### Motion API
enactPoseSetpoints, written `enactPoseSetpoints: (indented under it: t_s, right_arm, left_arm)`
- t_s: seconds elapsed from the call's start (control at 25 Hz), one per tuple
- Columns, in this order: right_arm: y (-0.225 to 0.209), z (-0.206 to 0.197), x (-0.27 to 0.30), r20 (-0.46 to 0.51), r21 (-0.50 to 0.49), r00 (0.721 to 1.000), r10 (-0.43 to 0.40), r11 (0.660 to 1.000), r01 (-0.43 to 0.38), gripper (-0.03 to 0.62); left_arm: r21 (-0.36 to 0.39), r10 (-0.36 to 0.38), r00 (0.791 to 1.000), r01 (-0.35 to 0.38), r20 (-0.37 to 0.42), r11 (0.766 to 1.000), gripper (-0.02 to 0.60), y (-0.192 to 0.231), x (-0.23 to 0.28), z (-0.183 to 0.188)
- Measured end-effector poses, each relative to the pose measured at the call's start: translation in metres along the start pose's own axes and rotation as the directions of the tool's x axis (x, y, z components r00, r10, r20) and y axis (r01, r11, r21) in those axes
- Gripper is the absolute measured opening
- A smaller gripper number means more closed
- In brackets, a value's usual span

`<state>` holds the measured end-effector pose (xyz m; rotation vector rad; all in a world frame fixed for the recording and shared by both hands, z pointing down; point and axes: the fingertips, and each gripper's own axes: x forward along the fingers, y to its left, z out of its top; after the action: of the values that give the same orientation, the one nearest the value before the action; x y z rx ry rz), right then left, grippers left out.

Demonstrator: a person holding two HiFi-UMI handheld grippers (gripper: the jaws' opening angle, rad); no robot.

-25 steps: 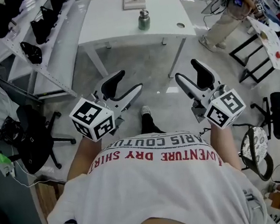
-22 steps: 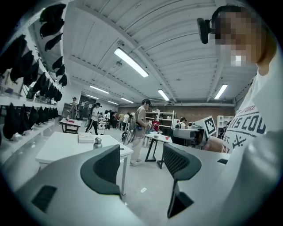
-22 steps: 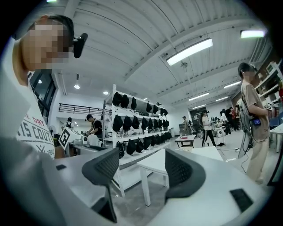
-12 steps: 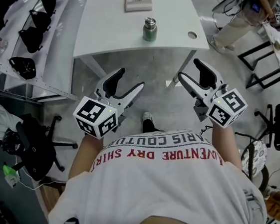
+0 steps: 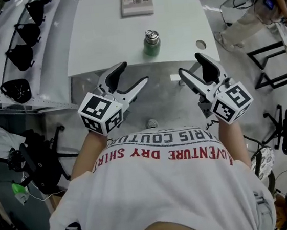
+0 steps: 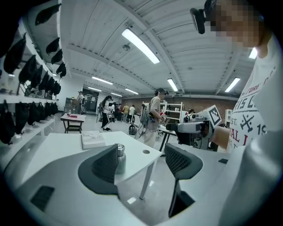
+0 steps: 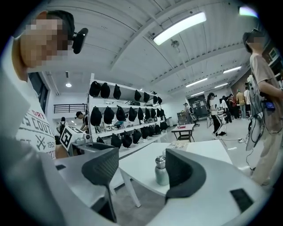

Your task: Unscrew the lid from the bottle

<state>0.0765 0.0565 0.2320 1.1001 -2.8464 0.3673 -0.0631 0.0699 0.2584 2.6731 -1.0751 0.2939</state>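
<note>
Your left gripper (image 5: 133, 72), its jaws just widened, and right gripper (image 5: 189, 63) gaped empty. The metal bottle (image 5: 151, 45) looked rigid and slick; its body suited clamping, its lid (image 5: 151, 34) twisting.

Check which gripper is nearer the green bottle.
Left, barely. The left gripper is short of the bottle, slightly to its left; the right gripper is also short, farther off to its right. Neither touches it.

Left forearm (image 5: 88, 153) and right forearm (image 5: 231, 139) extend forward, side by side. Left gripper (image 5: 131, 74): jaws wide apart, just been opening, nothing between them. Right gripper (image 5: 190, 65): jaws wide apart, nothing between them.
</note>
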Motion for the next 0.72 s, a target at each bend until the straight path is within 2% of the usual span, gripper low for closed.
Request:
enactPoseSetpoints:
  t_s: [0.16, 0.28, 0.48, 0.6, 0.72]
  right_arm:
    - [-0.014, -0.011, 0.009, -0.034, 0.005, 0.999, -0.008, 1.0, 0.008, 0.311]
    - [-0.021, -0.015, 0.015, -0.053, -0.003, 0.998, -0.016, 1.0, 0.015, 0.311]
    - [-0.029, -0.022, 0.027, -0.07, -0.013, 0.997, -0.017, 1.0, 0.016, 0.311]
    - [-0.035, -0.03, 0.033, -0.083, -0.003, 0.996, -0.016, 1.0, 0.016, 0.311]
    - [-0.041, -0.037, 0.041, -0.086, 0.027, 0.996, -0.011, 1.0, 0.014, 0.311]
  left_arm:
    - [0.035, 0.033, 0.999, -0.033, -0.004, 0.999, 0.347, 0.021, 0.02, -0.006]
    - [0.017, 0.014, 1.0, -0.013, -0.022, 1.0, 0.353, 0.031, 0.037, -0.014]
    - [0.048, -0.001, 0.997, 0.005, -0.076, 0.999, 0.364, 0.044, 0.068, -0.034]
    - [0.088, 0.028, 0.996, -0.021, -0.087, 0.996, 0.364, 0.055, 0.089, -0.047]
    - [0.086, 0.058, 0.995, -0.051, -0.086, 0.995, 0.364, 0.07, 0.109, -0.058]
